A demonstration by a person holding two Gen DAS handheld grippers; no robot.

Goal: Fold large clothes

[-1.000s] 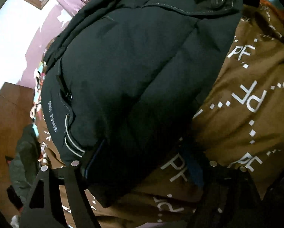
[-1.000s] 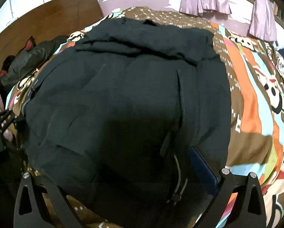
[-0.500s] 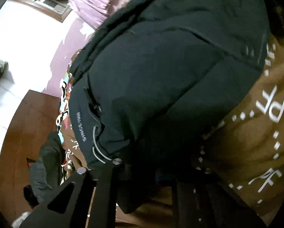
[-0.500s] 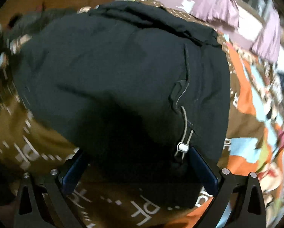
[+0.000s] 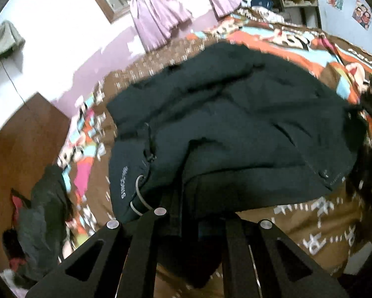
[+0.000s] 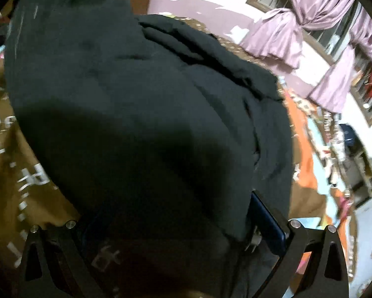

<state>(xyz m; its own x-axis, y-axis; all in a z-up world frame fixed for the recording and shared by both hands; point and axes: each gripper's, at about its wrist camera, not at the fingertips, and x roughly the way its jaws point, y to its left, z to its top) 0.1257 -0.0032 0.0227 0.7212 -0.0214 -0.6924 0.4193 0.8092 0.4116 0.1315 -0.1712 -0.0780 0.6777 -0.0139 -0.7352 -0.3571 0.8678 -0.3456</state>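
Lifted since the earlier frame, the hem of the one dark padded jacket (image 5: pixel 235 129) now hangs off the brown lettered bedspread (image 5: pixel 322 226), pinched by the left gripper (image 5: pixel 188 226), whose jaws have just been closing on it. Right gripper (image 6: pixel 176 226) stands wide around the opposite hem, not pressing. Best to clamp there too, then carry both corners level. One jacket, two grippers.

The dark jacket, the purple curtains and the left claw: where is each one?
dark jacket (image 5: pixel 235 129), left wrist view, on its broad padded body.
purple curtains (image 5: pixel 156 22), left wrist view, on the gathered middle bunch.
left claw (image 5: pixel 198 226), left wrist view, between its closed tips.
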